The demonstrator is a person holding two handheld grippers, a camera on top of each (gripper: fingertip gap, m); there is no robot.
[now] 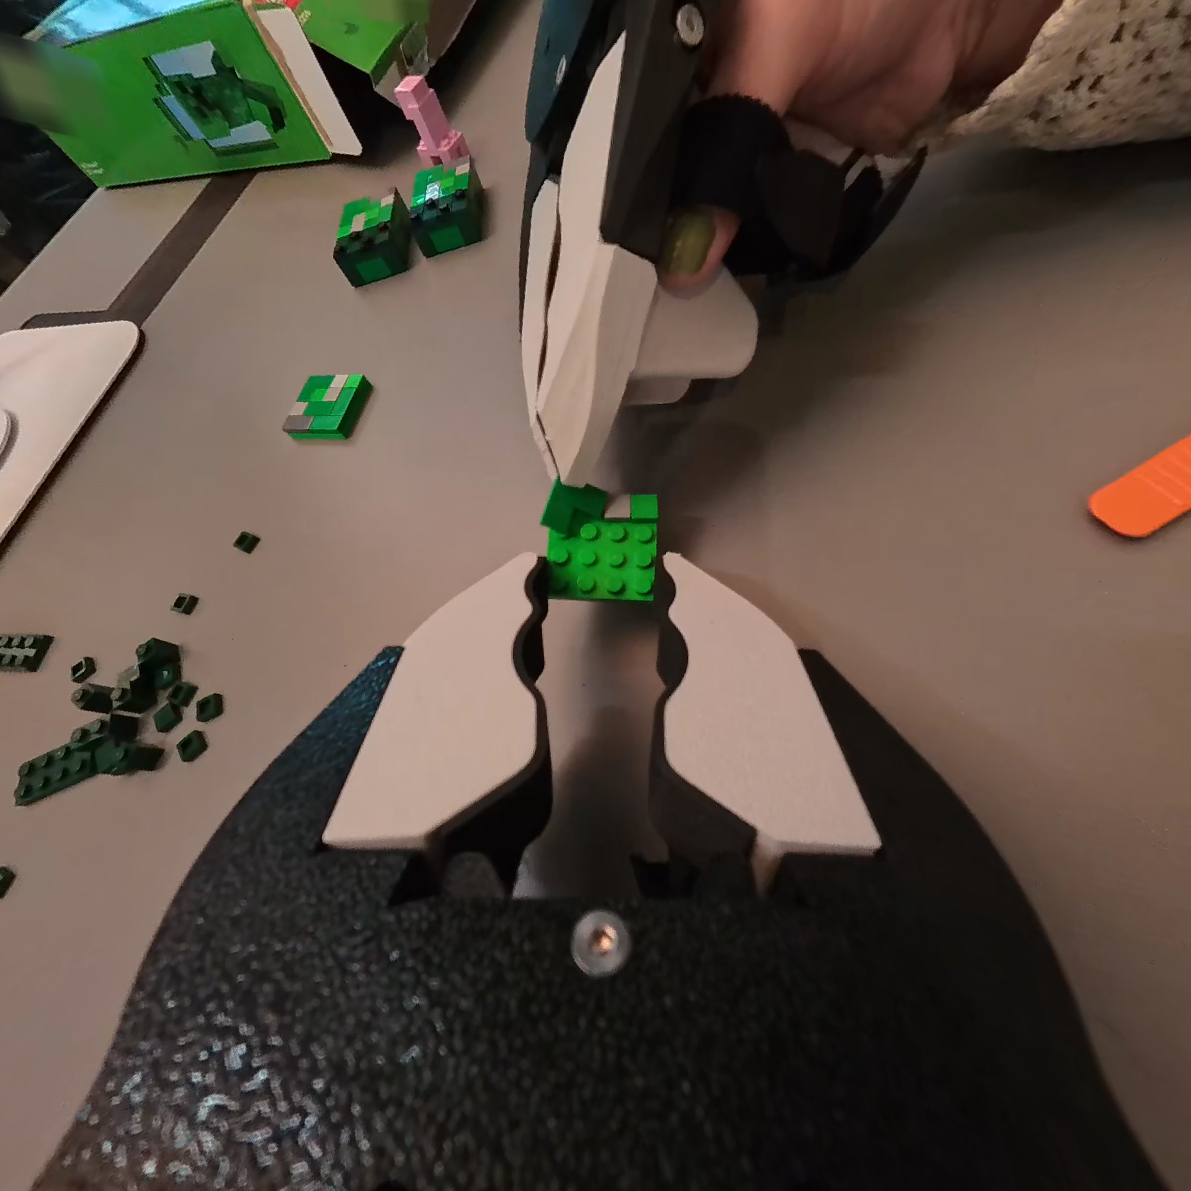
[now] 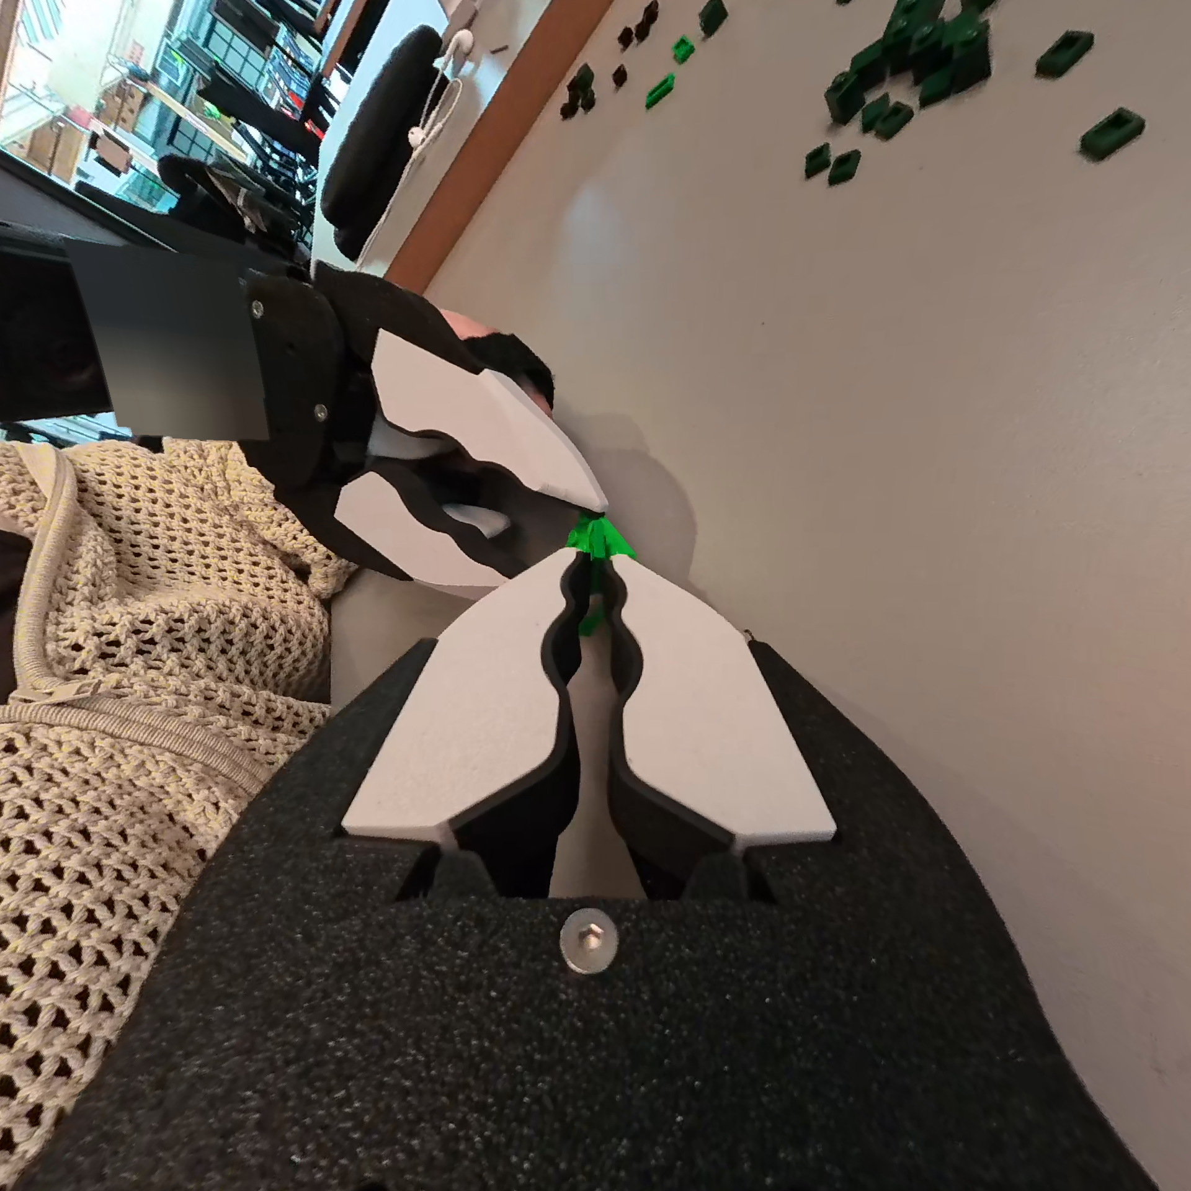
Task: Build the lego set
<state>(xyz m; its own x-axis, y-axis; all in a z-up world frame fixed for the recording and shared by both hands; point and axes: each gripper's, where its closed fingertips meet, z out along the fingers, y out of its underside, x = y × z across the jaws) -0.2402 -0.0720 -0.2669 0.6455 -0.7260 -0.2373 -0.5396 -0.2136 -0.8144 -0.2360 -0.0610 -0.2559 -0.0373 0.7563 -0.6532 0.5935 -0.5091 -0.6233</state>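
Note:
My left gripper (image 1: 602, 570) is shut on a bright green studded square plate (image 1: 606, 561) and holds it by its left and right edges, low over the grey table (image 1: 902, 644). The plate's far edge carries a white and a green tile (image 1: 631, 508). My right gripper (image 1: 567, 480) comes down from above, shut on a small green tile (image 1: 570, 509) that sits tilted on the plate's far left corner. In the right wrist view my right gripper (image 2: 596, 567) pinches the small green tile (image 2: 591, 622). The plate (image 2: 599, 538) shows edge-on just past it, between the left gripper's fingertips (image 2: 580, 496).
Two green cube builds (image 1: 374, 238) (image 1: 448, 213) and a pink figure (image 1: 432, 122) stand at the back by a green box (image 1: 187, 96). A tiled green square (image 1: 329, 406), loose dark green pieces (image 1: 116, 715) and a white tray (image 1: 58, 399) lie left. An orange tool (image 1: 1147, 496) lies right. My left and right fingertips are right by each other.

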